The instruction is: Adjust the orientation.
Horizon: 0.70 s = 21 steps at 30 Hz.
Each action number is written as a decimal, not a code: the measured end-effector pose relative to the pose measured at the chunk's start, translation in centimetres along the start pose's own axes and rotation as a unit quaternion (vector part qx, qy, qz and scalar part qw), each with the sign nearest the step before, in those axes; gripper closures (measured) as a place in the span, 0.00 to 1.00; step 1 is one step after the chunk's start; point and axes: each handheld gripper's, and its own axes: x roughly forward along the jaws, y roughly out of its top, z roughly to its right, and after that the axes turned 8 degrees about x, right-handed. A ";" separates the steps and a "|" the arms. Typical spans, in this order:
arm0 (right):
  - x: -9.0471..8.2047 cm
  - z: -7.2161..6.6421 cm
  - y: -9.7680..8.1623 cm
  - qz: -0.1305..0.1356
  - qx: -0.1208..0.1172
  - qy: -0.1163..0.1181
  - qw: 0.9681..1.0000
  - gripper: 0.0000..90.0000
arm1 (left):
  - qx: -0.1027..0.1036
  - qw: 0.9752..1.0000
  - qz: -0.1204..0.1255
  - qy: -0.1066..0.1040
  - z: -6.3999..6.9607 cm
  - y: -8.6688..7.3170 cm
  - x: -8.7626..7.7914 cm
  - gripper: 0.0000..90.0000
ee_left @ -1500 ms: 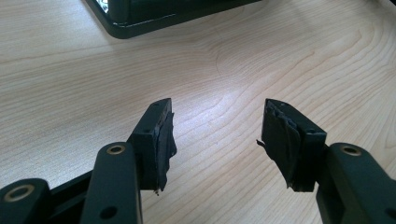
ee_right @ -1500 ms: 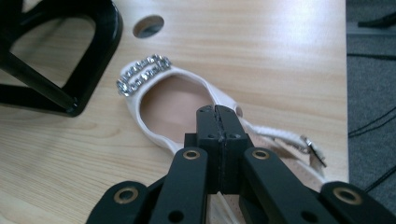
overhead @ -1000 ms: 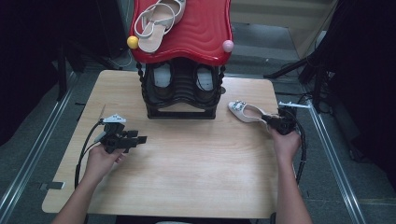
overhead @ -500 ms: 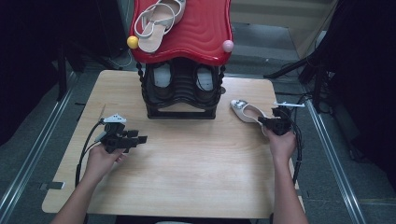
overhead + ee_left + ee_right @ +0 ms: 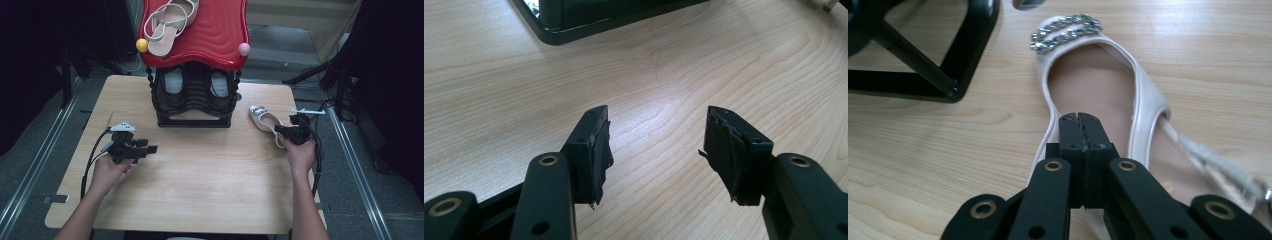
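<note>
The right claw (image 5: 1081,120) is pinching the side wall of the cream sandal (image 5: 1098,80) near the table's (image 5: 200,200) right edge, presumably for lifting. The left claw (image 5: 656,145) is waiting wide, empty.

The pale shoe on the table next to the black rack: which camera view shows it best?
The right gripper view: the pale shoe appears large there, with its jewelled toe ornament and open inside clear, beyond the shut right gripper. The high view shows it small, right of the black rack.
</note>
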 end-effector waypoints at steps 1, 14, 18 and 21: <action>0.0 0.0 0.0 0.001 0.002 0.007 1.000 1.00 | 0.000 1.000 0.000 0.000 0.0 0.0 0.0 0.49; 0.5 -0.5 0.0 -0.003 0.004 0.028 1.000 0.96 | -0.001 1.000 0.001 -0.001 0.0 0.0 0.0 0.49; 0.0 -0.3 0.2 0.006 0.002 0.022 1.000 0.93 | -0.001 1.000 0.000 0.000 0.0 0.0 0.0 0.49; -0.6 -0.3 0.4 0.019 0.004 0.030 0.999 0.89 | 0.000 1.000 -0.001 -0.002 0.1 0.0 0.1 0.49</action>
